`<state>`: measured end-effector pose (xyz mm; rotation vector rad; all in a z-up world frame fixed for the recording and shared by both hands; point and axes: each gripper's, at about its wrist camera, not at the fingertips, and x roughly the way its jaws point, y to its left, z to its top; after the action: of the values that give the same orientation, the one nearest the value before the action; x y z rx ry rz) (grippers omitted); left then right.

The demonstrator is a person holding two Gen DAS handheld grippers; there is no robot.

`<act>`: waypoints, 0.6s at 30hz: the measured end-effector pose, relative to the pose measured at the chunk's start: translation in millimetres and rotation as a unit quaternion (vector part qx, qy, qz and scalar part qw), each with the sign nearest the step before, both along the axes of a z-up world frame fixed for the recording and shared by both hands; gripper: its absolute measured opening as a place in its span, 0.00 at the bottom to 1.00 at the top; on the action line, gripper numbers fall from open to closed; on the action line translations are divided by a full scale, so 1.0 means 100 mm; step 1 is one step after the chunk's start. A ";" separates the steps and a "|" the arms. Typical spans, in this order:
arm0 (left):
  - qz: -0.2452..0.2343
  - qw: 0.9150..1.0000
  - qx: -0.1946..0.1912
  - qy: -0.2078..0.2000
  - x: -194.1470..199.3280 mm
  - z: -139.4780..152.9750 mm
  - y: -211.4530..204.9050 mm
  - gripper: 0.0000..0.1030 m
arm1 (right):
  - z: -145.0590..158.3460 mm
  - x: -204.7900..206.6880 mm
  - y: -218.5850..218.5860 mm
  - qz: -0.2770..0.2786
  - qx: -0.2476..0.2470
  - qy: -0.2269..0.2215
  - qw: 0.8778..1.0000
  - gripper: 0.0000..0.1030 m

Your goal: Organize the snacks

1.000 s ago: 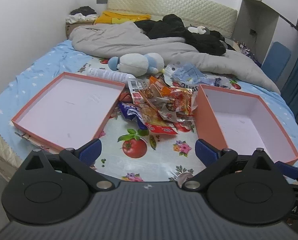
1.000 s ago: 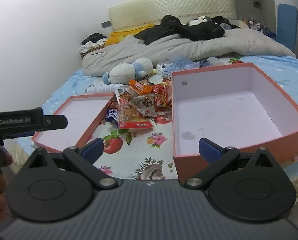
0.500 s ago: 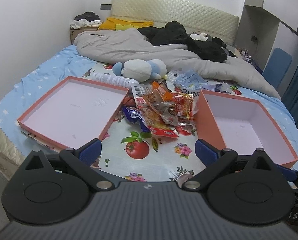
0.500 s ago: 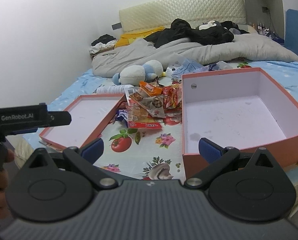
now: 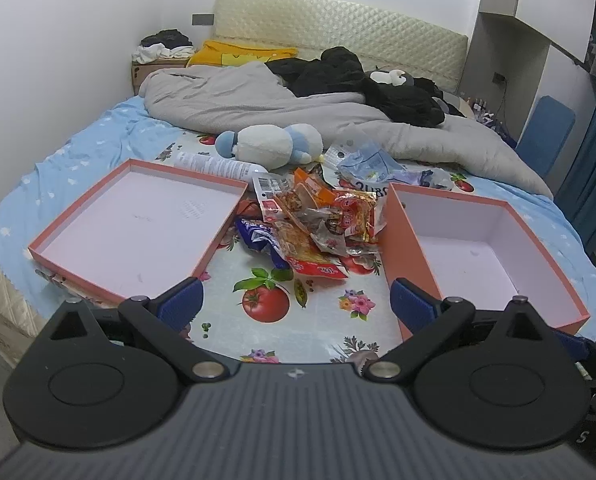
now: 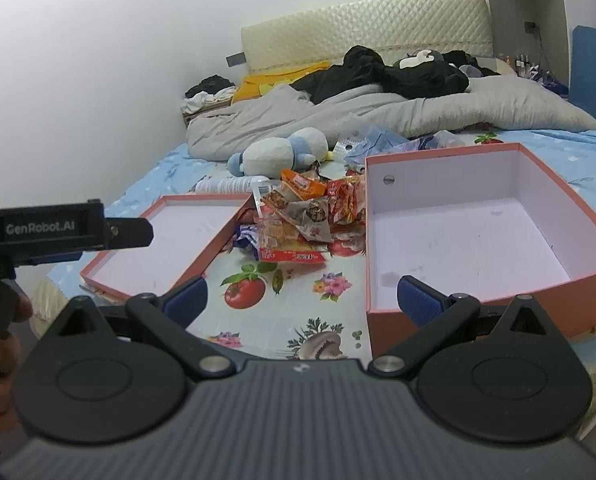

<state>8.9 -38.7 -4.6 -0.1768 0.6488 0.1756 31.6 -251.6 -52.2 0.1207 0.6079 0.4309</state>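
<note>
Both grippers are pulling back, fingers spread wide and empty, leaving light, crinkly, slippery snacks ahead, best pinched at a packet's edge.

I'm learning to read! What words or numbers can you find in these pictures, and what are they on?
"GenRobot.AI": white letters on the black body of the left claw tool, seen from the right wrist camera.
"S": one white letter on black gear at the bottom right corner.
Snack packets: printing, and a barcode label, too small and blurred to read.
White bottle: print too blurred to read.
</note>
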 end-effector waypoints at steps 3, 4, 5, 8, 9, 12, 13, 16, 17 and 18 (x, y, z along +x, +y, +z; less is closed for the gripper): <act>0.002 1.000 -0.001 0.001 -0.01 0.00 0.03 0.98 | 0.00 0.01 0.01 -0.004 0.002 0.001 1.000 1.00; 0.001 1.000 0.000 0.002 -0.01 0.00 0.04 0.98 | 0.00 0.00 0.01 -0.004 0.002 0.001 1.000 1.00; 0.002 1.000 0.000 0.002 -0.01 0.00 0.07 0.98 | 0.00 0.00 0.02 -0.003 0.002 0.001 1.000 1.00; 0.005 1.000 -0.004 0.002 -0.01 -0.01 0.10 0.98 | 0.00 0.00 0.03 -0.001 0.001 -0.001 1.000 1.00; 0.005 1.000 -0.004 0.002 -0.01 -0.01 0.10 0.98 | 0.00 0.00 0.03 0.000 0.000 0.000 1.000 1.00; 0.002 1.000 -0.003 0.006 -0.02 -0.01 0.11 0.98 | 0.00 0.00 0.03 0.001 0.000 0.000 1.000 1.00; 0.001 1.000 -0.003 0.006 -0.02 -0.02 0.11 0.98 | 0.00 0.00 0.03 0.000 -0.001 -0.001 1.000 1.00; 0.000 1.000 -0.005 0.008 -0.01 -0.02 0.10 0.98 | -0.01 -0.01 0.04 0.000 -0.001 -0.001 1.000 1.00; 0.000 1.000 -0.007 0.008 -0.01 -0.02 0.09 0.98 | 0.00 0.00 0.03 0.000 -0.001 -0.001 1.000 1.00; -0.002 1.000 -0.009 0.008 0.01 -0.02 0.10 0.98 | 0.00 -0.01 0.03 0.000 -0.001 -0.002 1.000 1.00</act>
<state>9.6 -29.1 -7.0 -0.1909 0.6671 0.1671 30.5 -248.6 -52.5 0.1183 0.6050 0.4295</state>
